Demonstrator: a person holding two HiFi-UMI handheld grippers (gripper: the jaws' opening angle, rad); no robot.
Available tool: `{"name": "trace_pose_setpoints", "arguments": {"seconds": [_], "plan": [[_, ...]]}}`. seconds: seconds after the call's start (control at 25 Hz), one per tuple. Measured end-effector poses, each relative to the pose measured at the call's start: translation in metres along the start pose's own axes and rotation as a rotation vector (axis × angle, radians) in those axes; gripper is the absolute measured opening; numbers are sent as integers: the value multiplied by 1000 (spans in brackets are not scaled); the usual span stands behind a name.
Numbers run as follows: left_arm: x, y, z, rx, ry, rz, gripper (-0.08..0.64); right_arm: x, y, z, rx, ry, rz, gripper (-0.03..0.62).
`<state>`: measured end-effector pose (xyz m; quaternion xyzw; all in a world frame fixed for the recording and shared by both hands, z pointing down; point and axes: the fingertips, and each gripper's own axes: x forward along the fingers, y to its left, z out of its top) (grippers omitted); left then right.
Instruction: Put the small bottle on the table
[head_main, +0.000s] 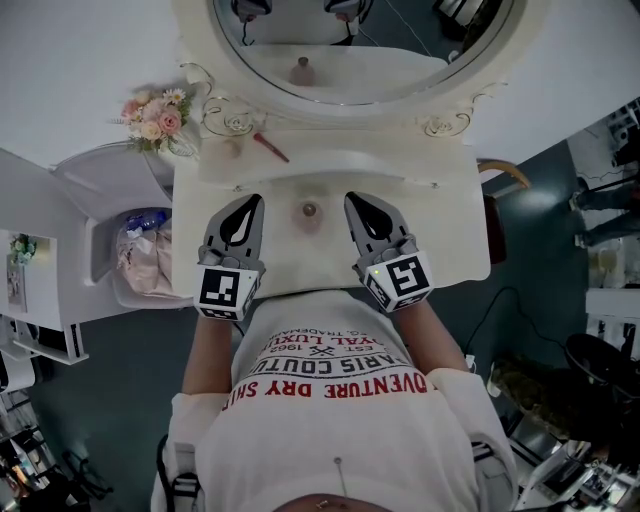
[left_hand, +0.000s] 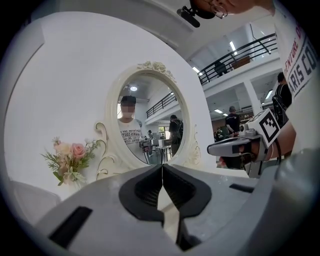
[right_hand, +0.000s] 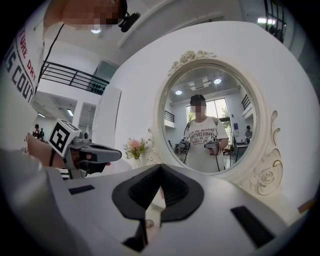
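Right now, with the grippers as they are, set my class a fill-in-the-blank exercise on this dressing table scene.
1. The small bottle stands on the table, ____ the left gripper and the right gripper.
2. Both grippers hold nothing, and their jaws are ____.
3. Seen in the head view, the flowers sit to the ____ of the mirror.

Missing words: between; shut; left
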<state>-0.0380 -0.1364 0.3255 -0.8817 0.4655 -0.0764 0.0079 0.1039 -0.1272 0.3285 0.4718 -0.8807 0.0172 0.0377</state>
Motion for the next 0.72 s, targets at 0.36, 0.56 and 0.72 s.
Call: {"name": "trace_pose_setpoints", "arguments": {"seconds": [0.36, 0.56, 0.72], "plan": [[-2, 0, 0, -6, -14, -6, 8, 3, 0, 2, -15, 4, 7, -2], [1, 1, -4, -12, -7, 0, 8, 5, 0, 0, -31, 12, 11, -2], [2, 5, -5, -16, -2, 9, 8, 6, -1, -1, -27, 13, 18, -2]]}}
